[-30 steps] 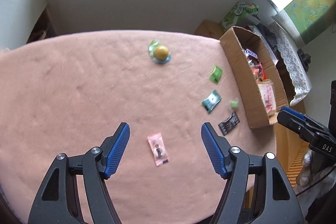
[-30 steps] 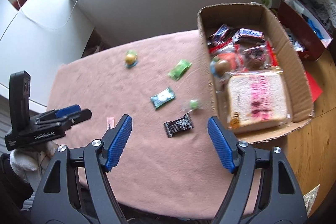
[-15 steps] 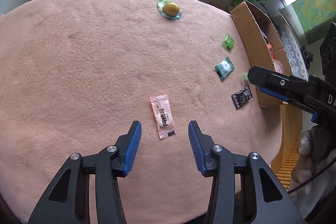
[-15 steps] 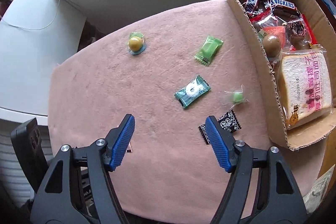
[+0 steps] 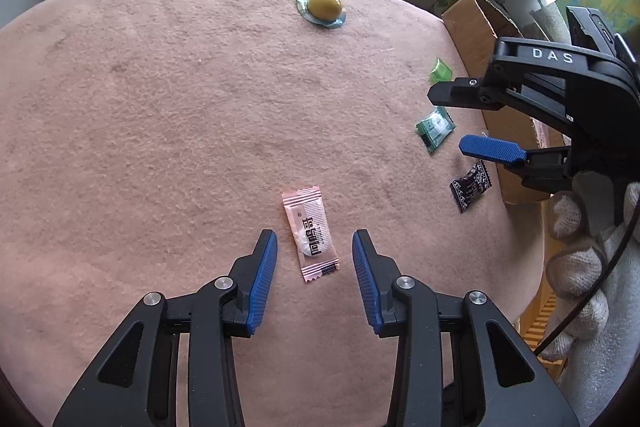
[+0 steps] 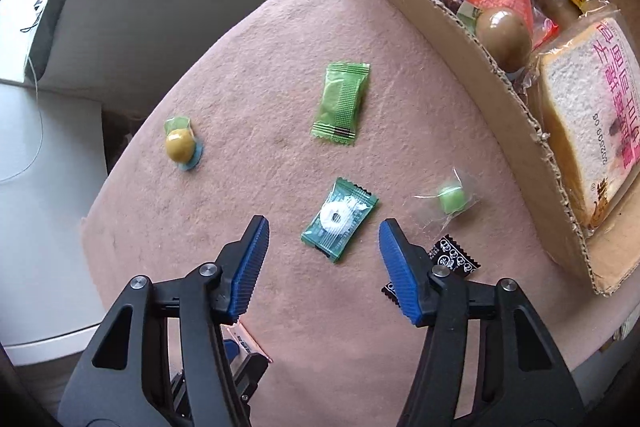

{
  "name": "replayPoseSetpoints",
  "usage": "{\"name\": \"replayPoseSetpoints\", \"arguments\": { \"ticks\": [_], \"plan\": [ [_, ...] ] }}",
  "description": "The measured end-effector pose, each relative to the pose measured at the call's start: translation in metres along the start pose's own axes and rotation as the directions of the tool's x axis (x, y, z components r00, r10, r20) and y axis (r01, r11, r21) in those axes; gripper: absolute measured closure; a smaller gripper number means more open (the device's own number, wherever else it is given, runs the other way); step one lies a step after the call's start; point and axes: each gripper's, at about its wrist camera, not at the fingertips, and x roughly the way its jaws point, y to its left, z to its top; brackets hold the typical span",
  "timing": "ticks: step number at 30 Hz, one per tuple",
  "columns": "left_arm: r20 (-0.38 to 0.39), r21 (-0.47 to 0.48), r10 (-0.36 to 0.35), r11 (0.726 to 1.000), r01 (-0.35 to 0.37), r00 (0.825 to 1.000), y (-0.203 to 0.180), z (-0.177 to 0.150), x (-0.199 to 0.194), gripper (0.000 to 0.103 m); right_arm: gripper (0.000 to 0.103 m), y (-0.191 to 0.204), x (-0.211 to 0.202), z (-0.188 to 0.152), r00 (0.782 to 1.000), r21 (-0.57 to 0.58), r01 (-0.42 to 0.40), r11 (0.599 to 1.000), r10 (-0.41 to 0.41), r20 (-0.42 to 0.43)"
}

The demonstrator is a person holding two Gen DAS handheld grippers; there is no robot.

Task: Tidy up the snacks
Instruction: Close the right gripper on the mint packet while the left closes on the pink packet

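The pink sachet (image 5: 311, 235) lies flat on the bench (image 5: 160, 115), near the front edge, lengthwise between the fingers (image 5: 262, 269) of the left gripper (image 5: 314, 259). Those fingers are closing, with a gap on each side of the wrapper: nothing is pinched yet. The sachet is thin and slick, with crimped ends, dark print and a small white lump inside.

To its right the dark green candy (image 6: 339, 219), a ring-shaped sweet in a glossy crimped wrapper, lies tilted between the fingers (image 6: 400, 279) of the right gripper (image 6: 322, 263). They too are closing without touching it.

Risks, as I judge them: both wrappers lie flat on soft pink cloth, so fingers set too high would slide over the film and close on air, while fingers set too low could pinch the cloth and drag it. The sachet could also buckle and squirt out sideways. On the right, the far-right finger sits over the black candy (image 6: 452, 257), which could get nudged or caught along with the green one. The two grippers work near each other and might bump.

Farther off lie a clear-wrapped green sweet (image 6: 451, 199), a light green packet (image 6: 342, 103) and a yellow candy (image 6: 180, 146). The box (image 6: 460, 39) at the right holds Snickers bars, bread and other snacks.
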Motion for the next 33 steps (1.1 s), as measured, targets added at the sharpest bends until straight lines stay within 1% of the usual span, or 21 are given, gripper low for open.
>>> {"name": "replayPoseSetpoints", "arguments": {
  "ticks": [3,6,8,9,11,12,14,16,17,19,23,25,29,33],
  "plan": [
    [0.004,0.004,0.002,1.0,-0.002,1.0,-0.003,0.002,0.002,0.066,0.044,0.001,0.009,0.005,1.0,0.019,0.017,1.0,-0.016,-0.015],
    [0.005,0.007,0.007,1.0,-0.007,1.0,-0.006,0.004,0.004,0.066,0.044,0.009,0.012,0.008,0.999,0.004,0.047,0.999,-0.047,0.001],
    [0.004,0.017,0.018,1.0,-0.018,1.0,-0.011,0.006,0.006,0.066,0.05,0.015,0.014,0.008,0.998,-0.015,0.067,0.998,-0.067,0.003],
    [0.003,0.026,0.026,0.999,-0.026,1.0,-0.012,0.006,0.007,0.066,0.051,0.018,0.015,0.008,0.997,-0.029,0.077,0.997,-0.077,0.002],
    [0.005,0.029,0.032,0.999,-0.032,0.999,-0.014,0.006,0.008,0.066,0.059,0.022,0.016,0.007,0.996,-0.058,0.088,0.994,-0.088,0.001],
    [0.007,0.03,0.035,0.999,-0.036,0.999,-0.014,0.007,0.008,0.066,0.062,0.025,0.016,0.004,0.995,-0.081,0.098,0.992,-0.098,0.0],
    [0.011,0.03,0.052,0.998,-0.053,0.999,-0.015,0.007,0.009,0.072,0.072,0.03,0.016,-0.001,0.993,-0.13,0.116,0.985,-0.117,0.002],
    [0.015,0.029,0.067,0.997,-0.067,0.998,-0.015,0.008,0.01,0.08,0.078,0.034,0.017,-0.013,0.992,-0.17,0.126,0.977,-0.128,0.004],
    [0.018,0.027,0.071,0.997,-0.071,0.997,-0.014,0.008,0.01,0.082,0.08,0.034,0.017,-0.015,0.992,-0.183,0.125,0.975,-0.126,0.004],
    [0.021,0.025,0.071,0.997,-0.071,0.997,-0.011,0.008,0.01,0.086,0.082,0.035,0.018,-0.017,0.992,-0.203,0.121,0.972,-0.123,0.003],
    [0.025,0.019,0.059,0.998,-0.06,0.998,-0.008,0.008,0.01,0.086,0.087,0.033,0.018,-0.02,0.994,-0.231,0.108,0.967,-0.111,0.001],
    [0.028,0.011,0.052,0.999,-0.052,0.998,-0.001,0.002,0.004,0.086,0.089,0.026,0.011,-0.022,0.995,-0.243,0.1,0.965,-0.104,-0.004],
    [0.03,-0.002,0.045,0.999,-0.045,0.999,0.005,-0.001,-0.001,0.087,0.091,0.019,0.009,-0.028,0.995,-0.273,0.09,0.958,-0.096,-0.011],
    [0.03,-0.024,0.043,0.999,-0.042,0.999,0.011,-0.002,-0.005,0.087,0.092,0.015,0.007,-0.041,0.997,-0.302,0.074,0.951,-0.082,-0.014]
  ]
}}
